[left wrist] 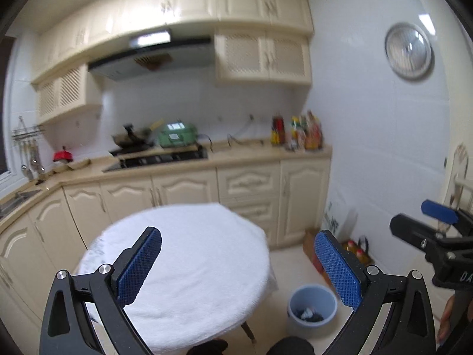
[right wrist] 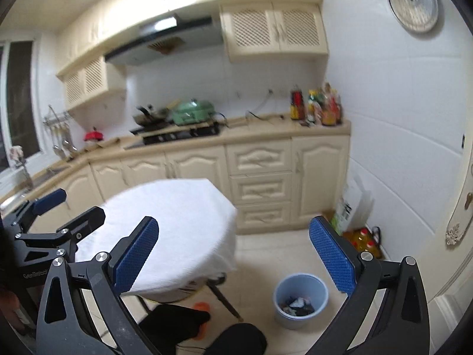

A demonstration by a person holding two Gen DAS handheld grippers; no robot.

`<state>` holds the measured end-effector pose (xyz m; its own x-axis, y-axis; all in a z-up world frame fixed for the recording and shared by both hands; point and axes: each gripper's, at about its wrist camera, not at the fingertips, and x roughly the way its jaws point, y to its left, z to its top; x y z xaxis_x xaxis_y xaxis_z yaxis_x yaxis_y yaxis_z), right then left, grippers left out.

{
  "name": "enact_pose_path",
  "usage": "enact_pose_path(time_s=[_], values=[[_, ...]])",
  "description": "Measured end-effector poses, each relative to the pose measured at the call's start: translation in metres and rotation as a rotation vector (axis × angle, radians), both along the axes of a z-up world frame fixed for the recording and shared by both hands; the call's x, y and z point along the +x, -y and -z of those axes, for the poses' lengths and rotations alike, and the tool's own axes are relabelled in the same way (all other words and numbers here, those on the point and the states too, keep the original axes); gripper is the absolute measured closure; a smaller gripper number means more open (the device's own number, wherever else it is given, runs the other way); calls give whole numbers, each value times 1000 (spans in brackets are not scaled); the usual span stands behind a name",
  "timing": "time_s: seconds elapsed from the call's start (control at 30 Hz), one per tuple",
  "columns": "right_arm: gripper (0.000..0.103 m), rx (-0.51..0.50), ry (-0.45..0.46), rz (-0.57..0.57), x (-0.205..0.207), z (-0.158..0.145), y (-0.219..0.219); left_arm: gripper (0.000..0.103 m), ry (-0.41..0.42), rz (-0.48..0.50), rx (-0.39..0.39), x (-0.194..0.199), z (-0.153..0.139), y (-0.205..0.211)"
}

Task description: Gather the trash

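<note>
A light blue bin [left wrist: 312, 307] [right wrist: 300, 300] stands on the floor to the right of a round table under a white cloth [left wrist: 183, 263] [right wrist: 177, 224]. Crumpled dark and white trash lies inside the bin. My left gripper [left wrist: 236, 266] hangs open above the table's near edge, nothing between its blue pads. My right gripper [right wrist: 233, 254] is also open and holds nothing, raised between table and bin. Each gripper shows at the edge of the other's view: the right gripper [left wrist: 437, 224] and the left gripper [right wrist: 56, 210]. No trash shows on the cloth.
Cream kitchen cabinets [left wrist: 248, 195] and a counter with a stove [left wrist: 162, 156], a green appliance [right wrist: 192, 112] and sauce bottles [right wrist: 319, 106] run behind the table. Oil bottles [right wrist: 365, 241] and a box stand by the right wall. The person's dark legs [right wrist: 207, 331] show below.
</note>
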<state>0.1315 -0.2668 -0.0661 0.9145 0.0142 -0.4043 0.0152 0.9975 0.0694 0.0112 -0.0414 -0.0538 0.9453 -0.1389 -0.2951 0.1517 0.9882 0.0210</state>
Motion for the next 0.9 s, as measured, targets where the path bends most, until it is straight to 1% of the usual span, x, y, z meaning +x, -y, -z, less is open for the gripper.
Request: enact_pose_path(time_s=[0.1,0.2,0.3,0.47,0.53,0.57,0.6,0.63,0.67,0.7,0.77,0.83,0.9], values=[[0,-30,42,-34,-14,-14,-23,1,61,-31,-9,-45,-4,-8],[0,-45,84,-70,-27,-24,-42,1,112,-57,-10,-89,0,-9],[0,-60,135,-70,-39,-32,-53,1,133,-78,-18,-117,12,-4],[0,-83,168,-56,-52,-38,-60,1,156,-102,-43,-161,24,-1],[0,-81,176,-53,-55,-37,-60,1,165,-104,-38,-159,29,5],[0,-79,181,-53,-57,-38,-59,1,173,-104,-35,-170,32,8],[0,-76,185,-54,-60,-37,-58,1,175,-104,-32,-162,33,13],[0,-75,189,-53,-63,-38,-57,1,178,-102,-28,-164,35,16],[0,-78,193,-49,-64,-39,-57,1,181,-99,-26,-171,38,19],[0,-81,197,-43,-67,-39,-57,1,180,-97,-23,-162,40,22],[0,-85,203,-36,-68,-39,-55,1,182,-95,-18,-160,44,28],[0,-77,205,-39,-69,-39,-53,1,185,-99,-13,-146,44,30],[0,-74,205,-38,-69,-39,-52,1,189,-98,-18,-141,45,33]])
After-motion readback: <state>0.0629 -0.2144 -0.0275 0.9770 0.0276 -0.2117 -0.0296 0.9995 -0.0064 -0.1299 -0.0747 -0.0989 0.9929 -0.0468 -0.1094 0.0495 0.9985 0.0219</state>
